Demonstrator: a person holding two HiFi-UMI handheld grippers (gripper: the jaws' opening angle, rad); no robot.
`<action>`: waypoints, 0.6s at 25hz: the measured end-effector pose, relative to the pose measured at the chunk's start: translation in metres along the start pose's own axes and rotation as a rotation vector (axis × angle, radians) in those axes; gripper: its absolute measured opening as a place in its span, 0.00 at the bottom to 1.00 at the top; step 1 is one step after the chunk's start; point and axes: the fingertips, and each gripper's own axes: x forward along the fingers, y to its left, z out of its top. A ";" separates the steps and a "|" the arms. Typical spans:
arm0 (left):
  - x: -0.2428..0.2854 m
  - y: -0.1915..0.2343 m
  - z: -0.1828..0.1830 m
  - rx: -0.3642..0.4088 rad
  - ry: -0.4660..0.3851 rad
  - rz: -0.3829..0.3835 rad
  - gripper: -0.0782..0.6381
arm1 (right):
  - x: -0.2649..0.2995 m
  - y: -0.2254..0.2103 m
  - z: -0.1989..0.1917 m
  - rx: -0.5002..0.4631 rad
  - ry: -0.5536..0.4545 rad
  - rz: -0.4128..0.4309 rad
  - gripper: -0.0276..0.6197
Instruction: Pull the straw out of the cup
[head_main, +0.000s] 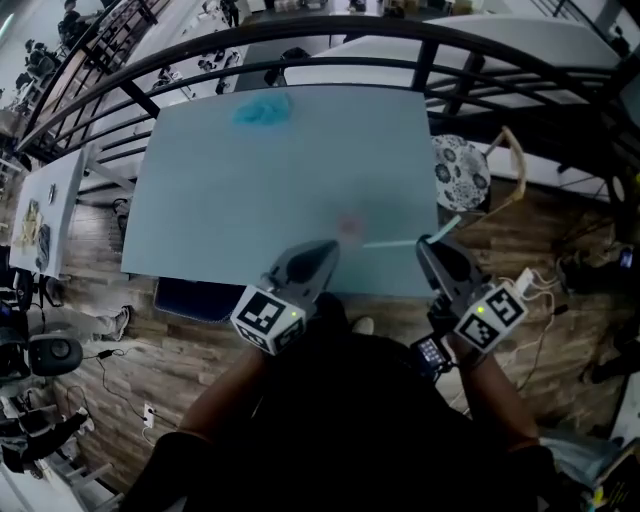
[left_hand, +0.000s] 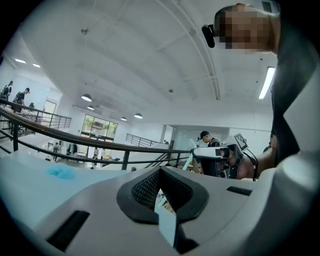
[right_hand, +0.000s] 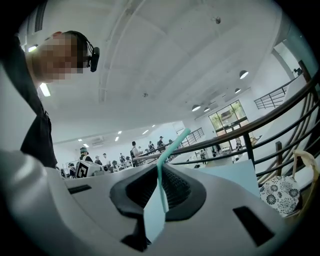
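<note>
Now, R gripper (head_main: 428, 246) fingers tight on straw (head_main: 395, 241), L gripper (head_main: 324, 250) fingers together; blue cloth (head_main: 262, 110) far-off.

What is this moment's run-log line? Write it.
right gripper: shut on straw | left gripper: shut, nothing held | both at table near edge

A pale blue table (head_main: 280, 170) fills the centre, with a crumpled blue cloth (head_main: 262, 110) on its upper left part. A black railing (head_main: 300, 45) arcs across the top. A round patterned seat (head_main: 460, 172) stands at the right on the wooden floor (head_main: 90, 350).
</note>
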 end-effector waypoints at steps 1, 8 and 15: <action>-0.003 -0.001 0.001 0.004 -0.001 0.004 0.12 | -0.002 0.002 0.000 -0.005 0.003 0.007 0.10; -0.029 0.000 0.006 0.020 0.001 -0.022 0.12 | -0.001 0.032 -0.004 -0.025 -0.002 0.009 0.10; -0.049 0.003 0.008 0.024 0.024 -0.085 0.12 | 0.012 0.055 -0.006 -0.036 -0.011 -0.022 0.10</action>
